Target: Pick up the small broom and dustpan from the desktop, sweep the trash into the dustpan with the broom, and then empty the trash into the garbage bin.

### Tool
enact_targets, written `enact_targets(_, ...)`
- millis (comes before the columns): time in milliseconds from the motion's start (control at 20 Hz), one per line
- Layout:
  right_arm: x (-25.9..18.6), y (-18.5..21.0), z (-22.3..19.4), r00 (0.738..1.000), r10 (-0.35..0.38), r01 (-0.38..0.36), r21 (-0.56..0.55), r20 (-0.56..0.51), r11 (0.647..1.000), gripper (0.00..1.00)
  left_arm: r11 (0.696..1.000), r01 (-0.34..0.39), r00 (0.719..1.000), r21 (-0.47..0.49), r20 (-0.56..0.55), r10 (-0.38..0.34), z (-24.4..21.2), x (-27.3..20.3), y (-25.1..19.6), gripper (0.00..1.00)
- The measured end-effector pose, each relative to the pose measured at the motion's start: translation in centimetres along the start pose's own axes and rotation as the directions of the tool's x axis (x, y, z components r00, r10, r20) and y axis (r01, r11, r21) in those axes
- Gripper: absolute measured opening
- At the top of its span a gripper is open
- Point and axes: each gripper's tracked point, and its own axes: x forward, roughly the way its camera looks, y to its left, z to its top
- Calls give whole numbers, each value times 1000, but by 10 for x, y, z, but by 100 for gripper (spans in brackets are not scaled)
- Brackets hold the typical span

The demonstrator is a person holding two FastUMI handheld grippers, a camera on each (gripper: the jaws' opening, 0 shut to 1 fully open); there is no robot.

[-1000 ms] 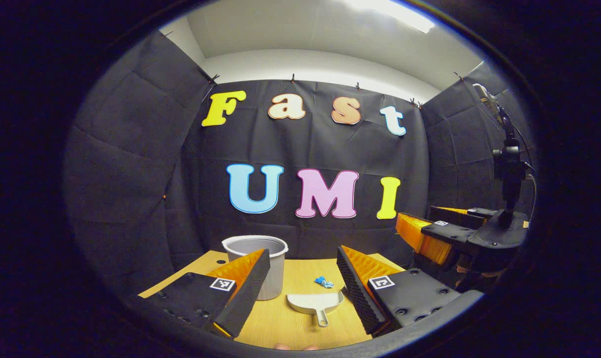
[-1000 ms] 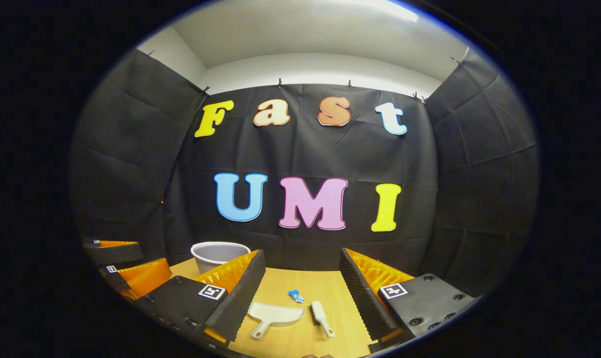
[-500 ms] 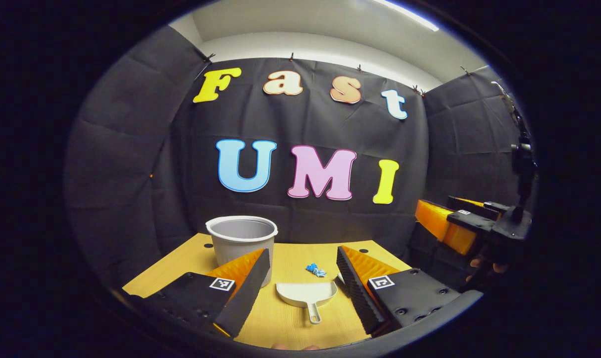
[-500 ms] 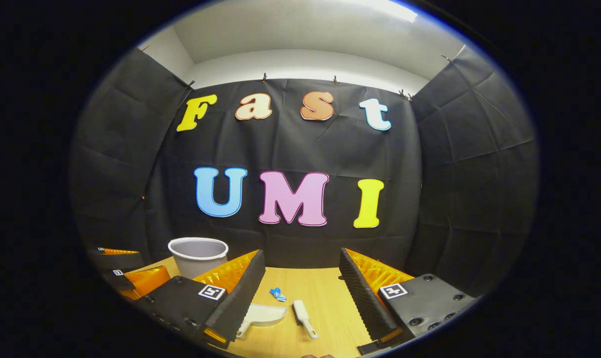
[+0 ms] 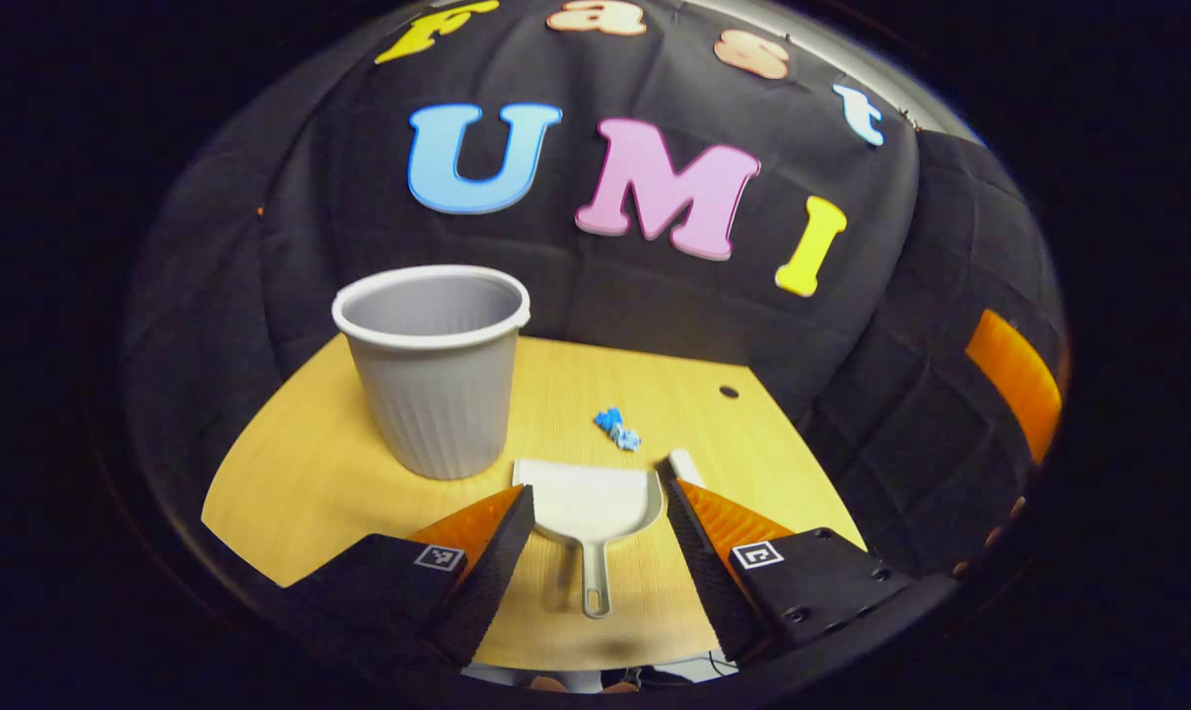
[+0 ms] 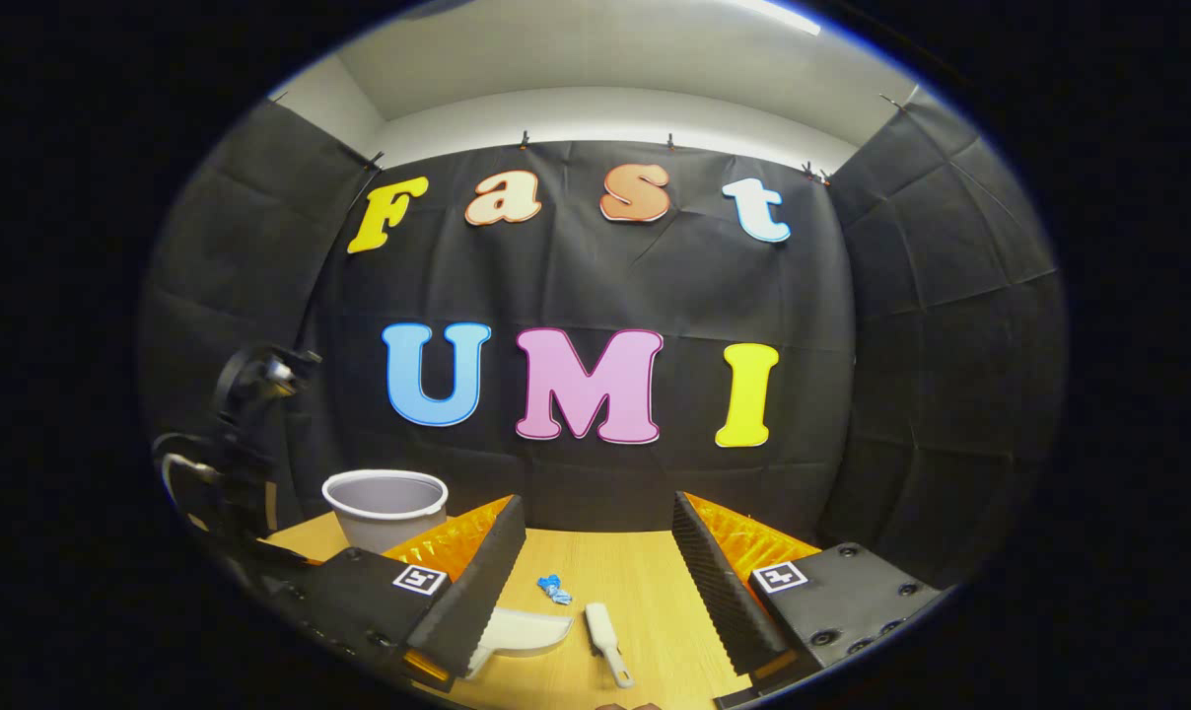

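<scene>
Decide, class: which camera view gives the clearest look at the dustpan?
The left gripper view: the dustpan lies whole on the desk, pan and handle visible between the open claw's fingers. In the right gripper view a finger covers part of the dustpan.

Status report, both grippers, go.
Left gripper open, jaws astride white plastic dustpan. Right gripper open, above small white broom. Blue trash scrap unswept; grey ribbed bin beside dustpan.

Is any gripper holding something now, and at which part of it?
Nothing is held. Both grippers are open; the dustpan and broom lie on the desk.
</scene>
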Motion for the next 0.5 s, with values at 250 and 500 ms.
enact_targets(250,11,1,-50,981,121,-111,74,-149,991,93,999,-43,945,27,-322,50,-49,69,-5,83)
enact_targets(500,43,-28,-86,958,146,-115,137,-246,984,96,997,-74,824,-12,-565,55,-71,131,3,83)
